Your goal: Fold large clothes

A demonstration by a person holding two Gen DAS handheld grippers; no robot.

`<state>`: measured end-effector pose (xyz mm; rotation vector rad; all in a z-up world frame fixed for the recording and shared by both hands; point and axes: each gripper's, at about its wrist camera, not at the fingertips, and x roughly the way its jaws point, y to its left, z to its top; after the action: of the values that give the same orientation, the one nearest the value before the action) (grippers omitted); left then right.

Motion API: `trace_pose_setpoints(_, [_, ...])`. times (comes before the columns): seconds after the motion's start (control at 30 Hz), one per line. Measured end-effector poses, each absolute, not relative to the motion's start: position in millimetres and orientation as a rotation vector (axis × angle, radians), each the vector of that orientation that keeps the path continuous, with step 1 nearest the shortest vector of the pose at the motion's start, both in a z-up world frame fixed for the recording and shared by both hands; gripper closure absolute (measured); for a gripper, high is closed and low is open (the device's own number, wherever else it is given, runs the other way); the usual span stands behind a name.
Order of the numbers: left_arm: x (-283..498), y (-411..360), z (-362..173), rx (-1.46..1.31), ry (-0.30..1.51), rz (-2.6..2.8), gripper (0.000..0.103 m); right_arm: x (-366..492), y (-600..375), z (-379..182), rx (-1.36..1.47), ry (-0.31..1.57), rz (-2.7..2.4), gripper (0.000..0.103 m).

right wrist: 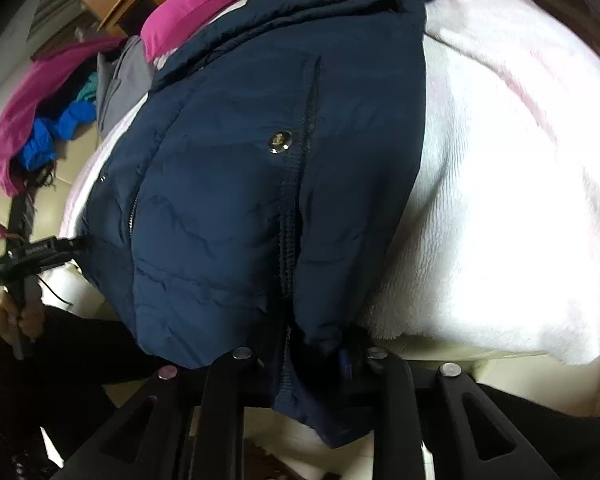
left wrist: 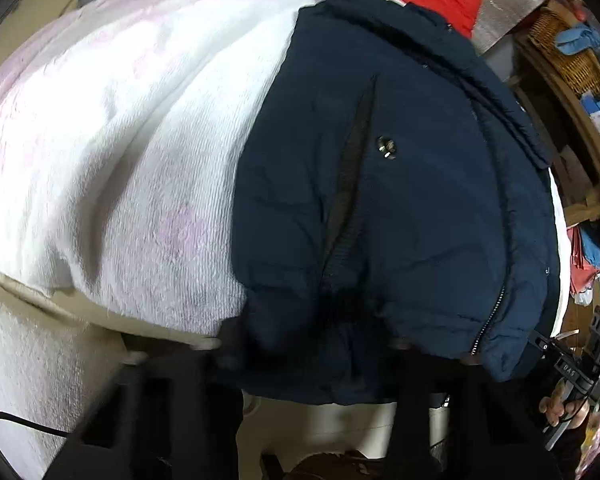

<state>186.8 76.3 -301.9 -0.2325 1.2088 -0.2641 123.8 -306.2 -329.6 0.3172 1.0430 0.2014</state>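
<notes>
The navy padded jacket (right wrist: pixel 260 184) lies on the white fleece blanket (right wrist: pixel 500 200), its hem hanging over the near edge, handy for both grippers. The right gripper (right wrist: pixel 308 354) has its fingers clenched on that hem; the left gripper (left wrist: pixel 304 346) pinches it too, ready to fold

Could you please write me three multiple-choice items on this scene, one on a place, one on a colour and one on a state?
1. What does the jacket lie on?
A. a white fleecy blanket
B. a bare wooden floor
C. a wicker basket

2. What colour is the jacket?
A. red
B. navy blue
C. grey

3. How does the right hand-held gripper stand?
A. wide open above the jacket
B. shut on the jacket's near hem
C. shut on a pink cloth

Answers:
1. A, the white blanket spreads out under and beside it.
2. B, its padded fabric is dark blue in both views.
3. B, the hem is bunched between its fingers.
</notes>
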Motion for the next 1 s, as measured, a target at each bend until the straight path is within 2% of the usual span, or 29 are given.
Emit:
trace_pose_setpoints(0.07, [186.3,79.6,-297.1,-0.270,1.182,-0.296,0.083,122.9,-306.7,-320.4,0.329,1.016,0.219,0.091])
trace_pose_setpoints(0.2, [186.9,83.0,-280.3,-0.334,1.096,-0.353,0.088,117.2,-305.3,-283.5,0.336,0.911,0.256,0.093])
trace_pose_setpoints(0.33, [193.3,90.7,-242.7,-0.439,0.944,-0.472,0.089,121.4,-317.6,-232.0,0.384,0.742,0.295,0.093])
trace_pose_setpoints(0.53, [231.8,82.8,-175.6,-0.423,0.784,-0.458,0.089,156.1,-335.3,-177.6,0.420,0.568,0.264,0.094])
trace_pose_setpoints(0.63, [248.0,67.7,-178.5,-0.396,0.735,-0.384,0.089,175.3,-346.9,-162.0,0.464,0.488,0.227,0.094])
trace_pose_setpoints(0.73, [260.5,46.8,-178.4,-0.330,0.704,-0.302,0.089,192.3,-362.8,-164.9,0.528,0.469,0.197,0.094])
trace_pose_setpoints(0.9, [263.0,13.4,-185.3,-0.201,0.666,-0.226,0.089,208.4,-371.5,-207.9,0.569,0.538,0.178,0.094])
trace_pose_setpoints(1.0, [254.9,19.7,-181.4,-0.119,0.649,-0.201,0.089,218.4,-370.8,-221.9,0.562,0.577,0.166,0.094])
